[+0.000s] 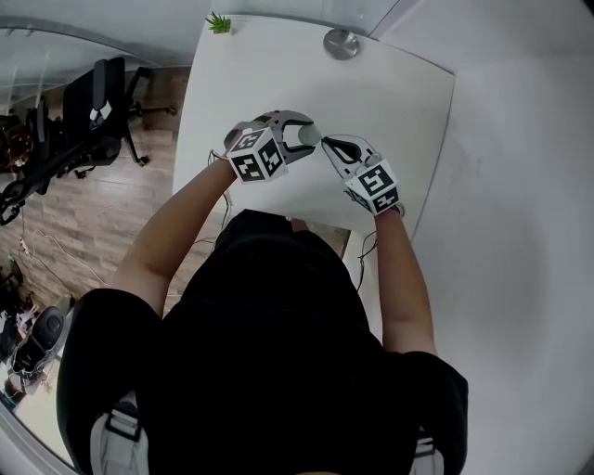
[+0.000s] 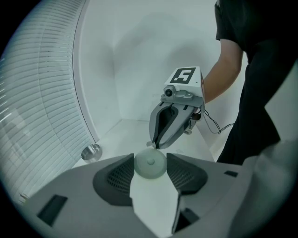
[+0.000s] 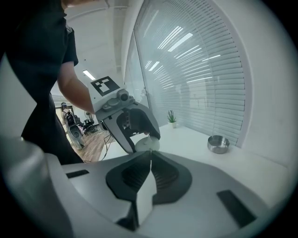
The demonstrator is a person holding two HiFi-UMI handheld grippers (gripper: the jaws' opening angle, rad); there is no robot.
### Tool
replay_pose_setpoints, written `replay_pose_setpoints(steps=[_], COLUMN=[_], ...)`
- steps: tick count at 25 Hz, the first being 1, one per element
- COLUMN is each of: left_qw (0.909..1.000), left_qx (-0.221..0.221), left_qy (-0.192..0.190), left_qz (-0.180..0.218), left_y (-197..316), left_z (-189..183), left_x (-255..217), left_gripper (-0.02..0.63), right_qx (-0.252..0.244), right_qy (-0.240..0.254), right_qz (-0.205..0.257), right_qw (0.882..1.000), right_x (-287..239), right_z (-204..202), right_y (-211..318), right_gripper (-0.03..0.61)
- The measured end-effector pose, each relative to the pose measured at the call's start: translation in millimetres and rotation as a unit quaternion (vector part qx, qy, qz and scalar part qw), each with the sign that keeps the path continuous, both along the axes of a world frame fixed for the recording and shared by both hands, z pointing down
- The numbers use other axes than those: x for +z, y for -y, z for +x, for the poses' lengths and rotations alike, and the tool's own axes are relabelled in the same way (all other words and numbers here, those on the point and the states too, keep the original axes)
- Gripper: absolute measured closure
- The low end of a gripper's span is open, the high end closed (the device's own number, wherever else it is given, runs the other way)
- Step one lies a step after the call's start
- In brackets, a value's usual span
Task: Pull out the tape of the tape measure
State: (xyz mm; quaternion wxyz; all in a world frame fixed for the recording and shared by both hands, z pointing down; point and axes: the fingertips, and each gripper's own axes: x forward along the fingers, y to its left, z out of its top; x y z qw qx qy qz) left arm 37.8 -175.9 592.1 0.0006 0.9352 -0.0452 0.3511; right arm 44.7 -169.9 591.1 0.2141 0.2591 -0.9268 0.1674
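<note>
We have the left hand-held gripper point(image 2: 150, 159) grasping the tape measure point(image 2: 150, 165) between its jaws and the right hand-held gripper point(image 3: 150, 155) clenched at its rim just ahead, so we keep left still and draw right straight away, slow, no twist.

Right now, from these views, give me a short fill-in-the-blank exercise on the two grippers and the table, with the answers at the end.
1. The left gripper holds a pale round ______ between its jaws.
2. The right gripper has its jaws ______, with the tips right by the left gripper's.
3. The small potted plant stands at a ______ of the white table.
Missing words: tape measure; shut; corner.
</note>
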Motion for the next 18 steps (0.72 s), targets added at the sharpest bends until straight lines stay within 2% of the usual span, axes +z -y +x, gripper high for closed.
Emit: replay_pose_setpoints(steps=[10, 18], left_qw=[0.9999, 0.9995], left_qx=[-0.011, -0.029], left_qy=[0.007, 0.007], left_qz=[0.007, 0.006], left_y=[-0.5, 8.1], left_z=[-3.0, -8.1], left_x=[-26.7, -38.9], left_gripper=[0.385, 0.385], right_qx=[-0.009, 0.005], right_qy=[-0.014, -0.015], right_qz=[0.011, 0.024], right_qw=[1.0, 1.0], right_x=[-27.2, -39.4], right_z=[0.5, 12.1], right_y=[-1.4, 5.7], right_gripper=[0.569, 0.569])
